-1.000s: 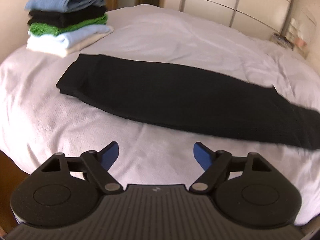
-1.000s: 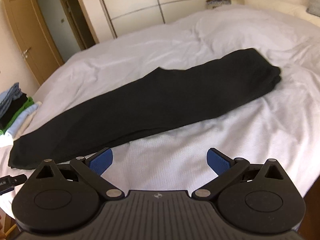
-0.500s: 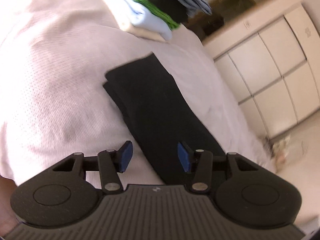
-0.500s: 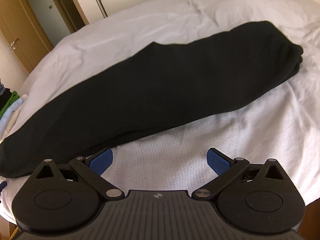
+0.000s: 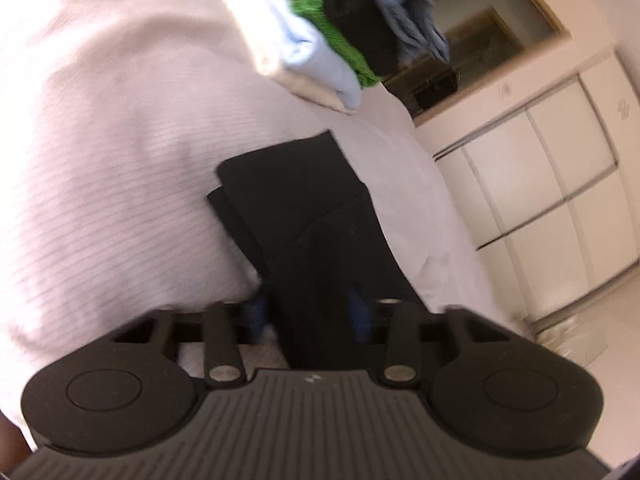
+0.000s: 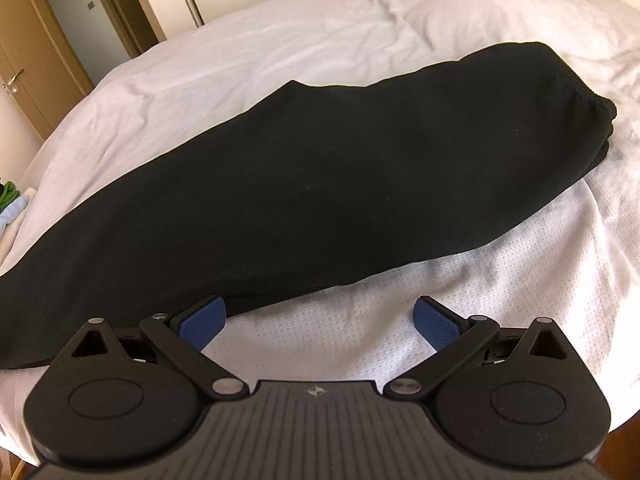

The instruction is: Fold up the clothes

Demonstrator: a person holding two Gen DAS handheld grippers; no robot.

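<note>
A: Where are the trousers (image 6: pixel 320 168)?

B: Laid out long across the bed (image 6: pixel 500 312), black on the white cover. From the right camera they run slantwise, the waistband end far right, the leg end off the near left edge.

A: And the left tongs (image 5: pixel 308 312)?

B: Closing on the leg end. A band of the black cloth runs straight between the two blue pads (image 5: pixel 360 312), which sit tight against it on either side. The view is rolled over and blurred, so the bed looks tilted.

A: The right tongs (image 6: pixel 318 316)?

B: Wide apart, nothing between them but white cover. Their left pad sits just at the near edge of the trousers; I cannot tell if it touches.

A: Anything else on the bed?

B: A stack (image 5: pixel 336 36) of folded clothes, beyond the leg end: cream, pale blue, green, black, grey-blue. It is near the trousers but apart from them. A wardrobe (image 5: pixel 560 184) stands behind.
</note>
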